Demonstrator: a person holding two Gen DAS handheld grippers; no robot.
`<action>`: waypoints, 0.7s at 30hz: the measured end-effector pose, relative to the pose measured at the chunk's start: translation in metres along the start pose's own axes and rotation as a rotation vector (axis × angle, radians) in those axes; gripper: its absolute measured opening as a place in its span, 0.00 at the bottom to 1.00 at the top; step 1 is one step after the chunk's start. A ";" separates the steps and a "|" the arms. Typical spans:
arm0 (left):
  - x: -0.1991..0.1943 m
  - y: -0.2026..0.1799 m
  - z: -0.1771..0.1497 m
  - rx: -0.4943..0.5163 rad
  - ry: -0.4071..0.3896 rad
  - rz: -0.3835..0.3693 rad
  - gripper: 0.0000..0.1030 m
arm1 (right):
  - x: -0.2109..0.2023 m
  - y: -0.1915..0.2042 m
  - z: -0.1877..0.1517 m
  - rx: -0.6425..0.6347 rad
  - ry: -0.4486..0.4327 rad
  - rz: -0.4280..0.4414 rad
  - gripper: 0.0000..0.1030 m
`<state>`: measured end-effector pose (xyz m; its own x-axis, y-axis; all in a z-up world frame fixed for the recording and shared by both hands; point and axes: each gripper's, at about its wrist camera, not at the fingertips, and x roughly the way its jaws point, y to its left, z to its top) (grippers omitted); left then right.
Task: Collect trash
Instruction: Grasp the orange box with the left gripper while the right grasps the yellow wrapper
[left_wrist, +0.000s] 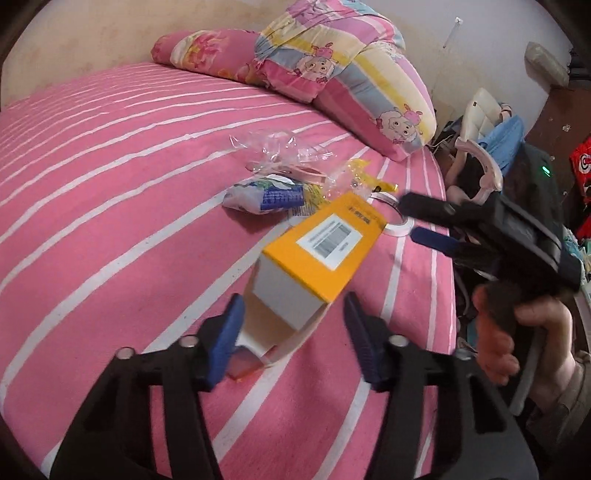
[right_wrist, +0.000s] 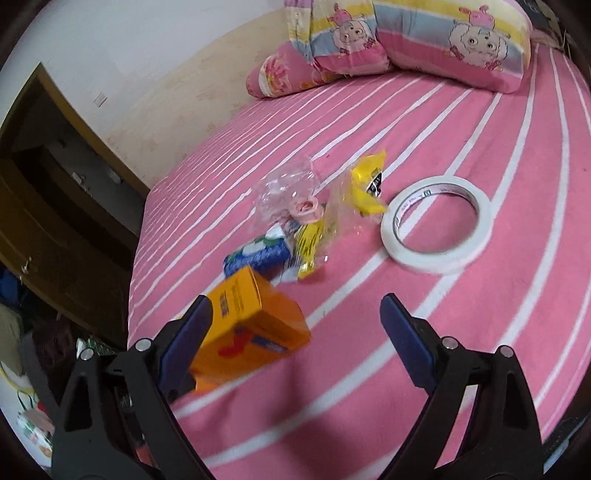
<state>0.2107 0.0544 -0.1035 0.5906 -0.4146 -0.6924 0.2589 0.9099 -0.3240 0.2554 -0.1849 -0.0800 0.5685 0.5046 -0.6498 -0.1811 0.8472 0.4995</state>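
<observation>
An orange carton box (left_wrist: 317, 254) with a barcode label lies on the pink striped bed; its open end sits between the open fingers of my left gripper (left_wrist: 293, 332), with gaps on both sides. It also shows in the right wrist view (right_wrist: 251, 325), by the left finger. My right gripper (right_wrist: 295, 321) is open and empty; in the left wrist view it (left_wrist: 417, 218) hovers above a white tape roll (right_wrist: 436, 225). Beyond the box lie a blue-white packet (left_wrist: 264, 195), a yellow wrapper (right_wrist: 369, 184) and clear plastic wrap (left_wrist: 280, 149).
Patterned pillows (left_wrist: 347, 74) lie at the head of the bed (left_wrist: 110, 177). The bed's right edge drops to a cluttered floor with a blue bag (left_wrist: 506, 140). A dark wooden cabinet (right_wrist: 48, 206) stands off the bed's left side.
</observation>
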 end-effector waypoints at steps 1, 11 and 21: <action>0.002 -0.001 -0.001 0.002 0.006 -0.002 0.41 | 0.007 -0.005 0.006 0.022 -0.001 0.003 0.86; 0.027 -0.009 -0.010 0.042 0.066 0.018 0.27 | 0.047 -0.038 0.031 0.190 0.043 0.034 0.51; 0.028 -0.009 -0.006 0.008 0.048 -0.017 0.10 | 0.060 -0.041 0.043 0.159 0.009 0.001 0.04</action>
<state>0.2206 0.0349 -0.1243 0.5486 -0.4295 -0.7174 0.2746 0.9029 -0.3305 0.3315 -0.1964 -0.1149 0.5613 0.5074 -0.6538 -0.0517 0.8099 0.5843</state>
